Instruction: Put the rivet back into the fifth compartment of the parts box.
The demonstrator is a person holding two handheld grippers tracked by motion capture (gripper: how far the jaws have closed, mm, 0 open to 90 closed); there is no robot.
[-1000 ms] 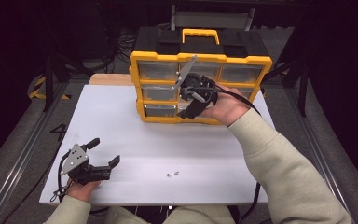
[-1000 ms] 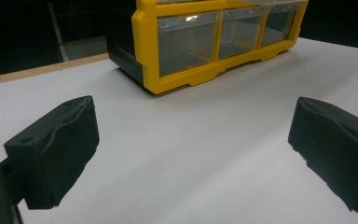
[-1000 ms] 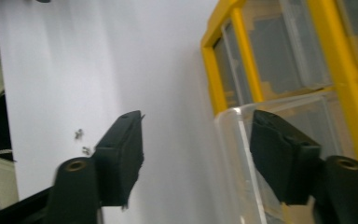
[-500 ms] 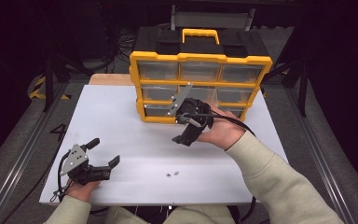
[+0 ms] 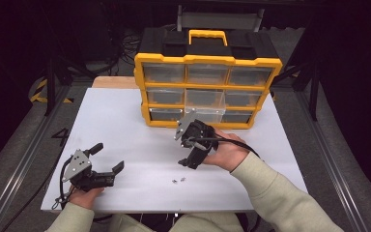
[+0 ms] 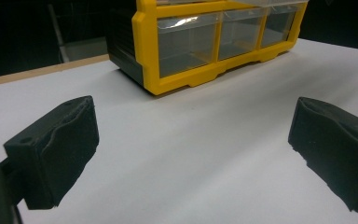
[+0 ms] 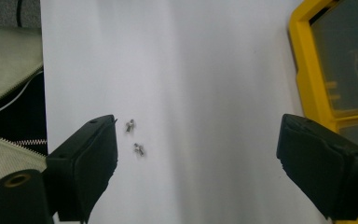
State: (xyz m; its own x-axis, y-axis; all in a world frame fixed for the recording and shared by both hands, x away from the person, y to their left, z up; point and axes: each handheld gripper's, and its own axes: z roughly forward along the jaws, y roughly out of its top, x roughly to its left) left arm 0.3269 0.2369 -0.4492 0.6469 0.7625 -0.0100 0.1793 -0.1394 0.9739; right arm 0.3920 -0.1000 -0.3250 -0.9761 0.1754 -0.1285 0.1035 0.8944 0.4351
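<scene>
High view is showing the white counter point(image 5: 125, 121) carrying a yellow drawer organizer point(image 5: 207, 92) at its far side, with one clear middle drawer point(image 5: 204, 104) standing pulled out toward the person. Nearer the front edge, two small screws point(image 5: 178, 181) are lying loose on the bare surface, well apart from the organizer. Judging by this layout, the sorting is only getting under way: a drawer is waiting open, and both screws are not yet picked up. The right hand-held gripper point(image 5: 189, 161) is hanging just above and beyond the screws, tilted downward with the forearm reaching in from the lower right; its jaws have just been opening and are now standing wide with nothing between them. In the right gripper view the screws point(image 7: 135, 137) are sitting just beside the left pad point(image 7: 91, 158), off centre in the gap. The left hand-held gripper point(image 5: 107, 162) is resting low near the front left corner, jaws spread and empty, pointing toward the organizer.
</scene>
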